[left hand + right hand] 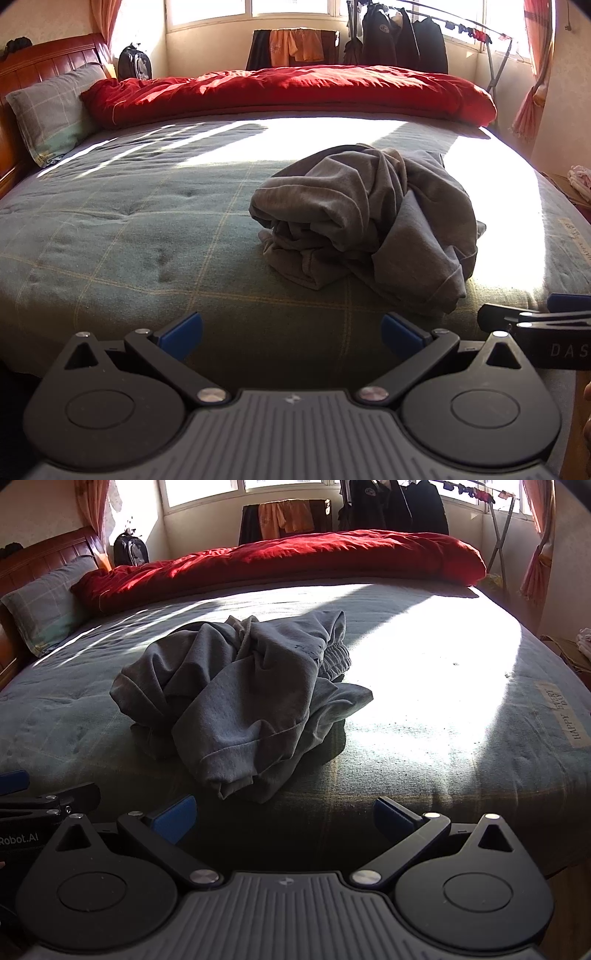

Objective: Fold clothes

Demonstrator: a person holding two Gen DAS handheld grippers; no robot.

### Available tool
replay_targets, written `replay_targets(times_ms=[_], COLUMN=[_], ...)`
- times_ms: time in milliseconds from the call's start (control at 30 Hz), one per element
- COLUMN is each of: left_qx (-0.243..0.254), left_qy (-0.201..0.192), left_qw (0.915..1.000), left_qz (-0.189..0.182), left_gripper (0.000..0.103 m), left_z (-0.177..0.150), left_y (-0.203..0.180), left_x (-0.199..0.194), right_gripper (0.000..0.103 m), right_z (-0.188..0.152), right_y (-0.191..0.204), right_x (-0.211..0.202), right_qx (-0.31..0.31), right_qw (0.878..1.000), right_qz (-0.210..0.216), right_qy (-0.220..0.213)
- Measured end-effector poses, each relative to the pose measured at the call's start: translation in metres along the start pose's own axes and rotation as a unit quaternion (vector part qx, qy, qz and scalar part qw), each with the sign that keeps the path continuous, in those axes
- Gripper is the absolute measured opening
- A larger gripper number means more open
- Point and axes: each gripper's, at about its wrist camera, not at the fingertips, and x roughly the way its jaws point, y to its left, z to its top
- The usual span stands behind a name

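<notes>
On bed (pixel 443 738): garment (pixel 240 694) (waistband rightward)

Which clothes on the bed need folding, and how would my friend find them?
Start at the big bed with the green checked cover, and look past nothing else: near its front edge sits a crumpled grey garment in a loose heap. Unlike the red duvet rolled along the far side and the pillow by the headboard, it is grey, wrinkled and alone in the middle.

garment (pixel 365 218): matt grey knit cloth | bedspread (pixel 129 229): rough woven | headboard (pixel 44 59): glossy wood
</notes>
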Motion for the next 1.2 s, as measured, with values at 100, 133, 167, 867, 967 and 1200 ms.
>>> replay_targets(times_ms=[100, 133, 167, 867, 967, 1200], left_qx=[0.001, 0.001, 0.000, -0.002, -0.003, -0.005], left_qy=[0.000, 0.001, 0.000, -0.004, -0.004, -0.003], left_qw=[1.0000, 1.0000, 1.0000, 1.0000, 1.0000, 1.0000], left_qz=[0.003, 0.002, 0.002, 0.003, 0.004, 0.002], left_gripper=[0.103, 0.103, 0.103, 0.103, 0.103, 0.103], left_z=[0.0003, 0.0006, 0.0007, 0.0007, 0.0006, 0.0005], left_y=[-0.0003, -0.0004, -0.0003, 0.0014, 0.0018, 0.0027], left_x=[0.0010, 0.0013, 0.0015, -0.0009, -0.0010, 0.0001], right_gripper=[0.103, 0.103, 0.103, 0.103, 0.103, 0.103], right_z=[0.0000, 0.0000, 0.0001, 0.0003, 0.0004, 0.0005], right_y=[-0.0003, -0.0003, -0.0002, 0.0014, 0.0016, 0.0020], right_x=[0.0005, 0.0007, 0.0010, -0.0009, -0.0012, -0.0009], right_qx=[0.001, 0.001, 0.000, -0.004, -0.005, -0.005], right_qw=[1.000, 1.000, 1.000, 1.000, 1.000, 1.000], right_qz=[0.000, 0.000, 0.000, 0.001, 0.001, 0.002], right_qy=[0.001, 0.001, 0.002, -0.004, -0.005, -0.004])
